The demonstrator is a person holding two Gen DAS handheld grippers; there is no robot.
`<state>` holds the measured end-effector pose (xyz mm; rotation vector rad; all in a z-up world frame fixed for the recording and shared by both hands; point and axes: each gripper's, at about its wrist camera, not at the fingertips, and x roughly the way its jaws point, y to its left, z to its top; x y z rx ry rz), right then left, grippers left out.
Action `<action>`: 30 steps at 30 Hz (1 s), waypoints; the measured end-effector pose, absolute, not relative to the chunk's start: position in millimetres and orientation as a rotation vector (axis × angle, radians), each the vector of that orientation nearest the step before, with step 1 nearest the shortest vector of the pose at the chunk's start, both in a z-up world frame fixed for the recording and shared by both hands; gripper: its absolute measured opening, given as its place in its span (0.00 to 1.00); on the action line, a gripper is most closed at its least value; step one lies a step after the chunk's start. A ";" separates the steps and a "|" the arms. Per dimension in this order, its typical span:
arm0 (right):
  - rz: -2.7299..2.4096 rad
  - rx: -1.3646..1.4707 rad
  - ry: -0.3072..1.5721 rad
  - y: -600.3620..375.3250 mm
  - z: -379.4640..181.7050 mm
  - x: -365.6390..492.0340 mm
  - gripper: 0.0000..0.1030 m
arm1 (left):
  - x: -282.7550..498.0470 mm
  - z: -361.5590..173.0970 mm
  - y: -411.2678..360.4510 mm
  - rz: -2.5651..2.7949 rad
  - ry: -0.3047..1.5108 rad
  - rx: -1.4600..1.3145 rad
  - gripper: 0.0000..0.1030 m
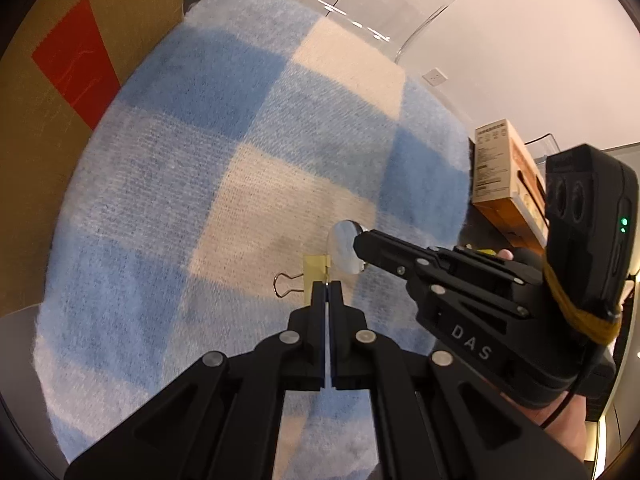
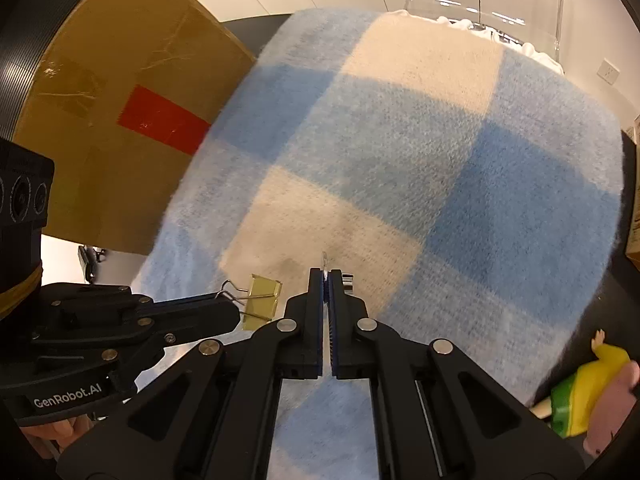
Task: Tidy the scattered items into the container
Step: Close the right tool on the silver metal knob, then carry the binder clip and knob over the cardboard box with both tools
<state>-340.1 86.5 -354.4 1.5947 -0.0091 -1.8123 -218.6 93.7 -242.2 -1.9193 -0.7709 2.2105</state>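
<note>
My left gripper [image 1: 327, 286] is shut on a yellow binder clip [image 1: 315, 267] with wire handles, held just above the blue and cream checked blanket [image 1: 256, 152]. My right gripper [image 2: 326, 276] is shut on a thin round silver disc [image 2: 325, 261], seen edge-on here and as a flat shiny oval in the left wrist view [image 1: 345, 246]. The two grippers are close together, the right one [image 1: 360, 245] just right of the clip. The clip also shows in the right wrist view [image 2: 262, 298], held by the left gripper [image 2: 236, 307]. A clear plastic container [image 1: 360, 4] stands at the blanket's far edge.
A large cardboard box [image 1: 72, 92] with red tape stands left of the blanket. An orange and tan carton [image 1: 504, 172] lies to the right. A toy figure in yellow and green [image 2: 584, 396] lies at the blanket's right edge. A wall socket [image 1: 435, 77] is behind.
</note>
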 end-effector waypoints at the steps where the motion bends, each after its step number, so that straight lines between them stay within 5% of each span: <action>1: -1.816 1.591 -0.006 88.0 -349.9 -337.1 0.02 | -216.1 -238.3 93.9 2.213 -0.766 -1.913 0.01; 30: -2.060 1.510 -0.104 125.0 -169.1 -194.6 0.02 | -108.8 -96.1 64.5 2.296 -0.614 -1.638 0.01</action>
